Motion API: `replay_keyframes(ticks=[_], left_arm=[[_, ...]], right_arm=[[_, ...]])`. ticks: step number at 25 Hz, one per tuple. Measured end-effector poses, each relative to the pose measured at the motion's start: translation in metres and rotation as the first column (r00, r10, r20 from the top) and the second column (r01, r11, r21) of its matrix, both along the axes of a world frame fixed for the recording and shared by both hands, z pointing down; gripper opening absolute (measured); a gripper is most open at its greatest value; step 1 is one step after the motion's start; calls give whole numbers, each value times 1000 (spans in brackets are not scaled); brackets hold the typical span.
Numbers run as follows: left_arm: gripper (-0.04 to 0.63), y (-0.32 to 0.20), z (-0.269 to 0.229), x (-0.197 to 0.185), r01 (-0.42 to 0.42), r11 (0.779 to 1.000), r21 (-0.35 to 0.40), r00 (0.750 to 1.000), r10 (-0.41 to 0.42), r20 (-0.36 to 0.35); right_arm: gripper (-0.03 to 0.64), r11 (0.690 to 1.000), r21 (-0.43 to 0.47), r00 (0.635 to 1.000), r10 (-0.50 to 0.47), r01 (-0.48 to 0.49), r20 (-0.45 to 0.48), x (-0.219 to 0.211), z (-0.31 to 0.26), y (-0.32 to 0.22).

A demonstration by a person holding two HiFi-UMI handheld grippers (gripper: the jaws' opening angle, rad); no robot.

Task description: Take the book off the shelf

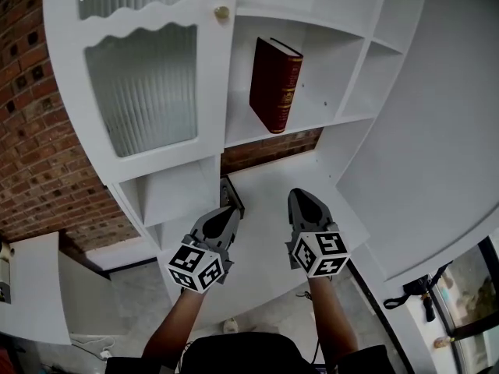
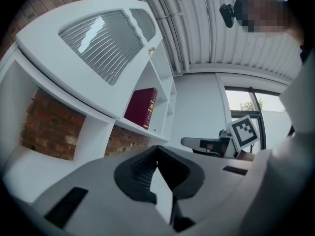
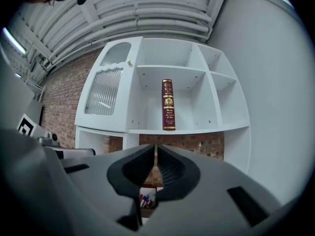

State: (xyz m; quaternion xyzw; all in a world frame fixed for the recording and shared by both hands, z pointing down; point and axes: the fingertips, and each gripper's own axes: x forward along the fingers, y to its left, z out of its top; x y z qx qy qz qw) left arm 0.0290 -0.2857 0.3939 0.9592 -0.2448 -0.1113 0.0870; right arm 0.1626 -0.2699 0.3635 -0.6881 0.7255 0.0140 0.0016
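Two hand-held grippers raised side by side towards a white shelf unit with one dark red book on it

The book [image 1: 274,84] stands upright and alone on a shelf board in the middle compartment of the white shelf unit [image 1: 273,137], its gold-printed spine facing outward, just right of a door with ribbed glass [image 1: 140,84] and a small round knob [image 1: 222,12]. A brick wall [image 1: 31,154] shows behind and to the left of the unit. The left gripper [image 1: 230,191] and the right gripper [image 1: 299,196] are held close together below that shelf, well apart from the book and touching nothing. Each has its jaws clenched together with nothing between them. In the right gripper view the book sits straight above the closed jaws; in the left gripper view it lies up and to the left
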Motion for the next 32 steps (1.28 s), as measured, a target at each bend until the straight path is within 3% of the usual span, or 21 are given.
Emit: replay_keyframes(ticks=[13,24,29,32], left_arm=[[8,-26,0,19,8,1000,8,1000,-8,22],[8,-46,-11,34,49,998,26,998,-50,38],[8,-53,-9,39,68,997,25,996,-70,52],[8,-57,-9,39,82,996,25,995,-83,56]], right_arm=[[24,999,30,999,-32,32,4,14,-17,-39],[25,995,88,999,-45,47,-22,29,-74,-85],[26,992,103,995,-59,67,-75,32,-100,-104],[103,988,114,993,-92,100,-79,32,-116,-114]])
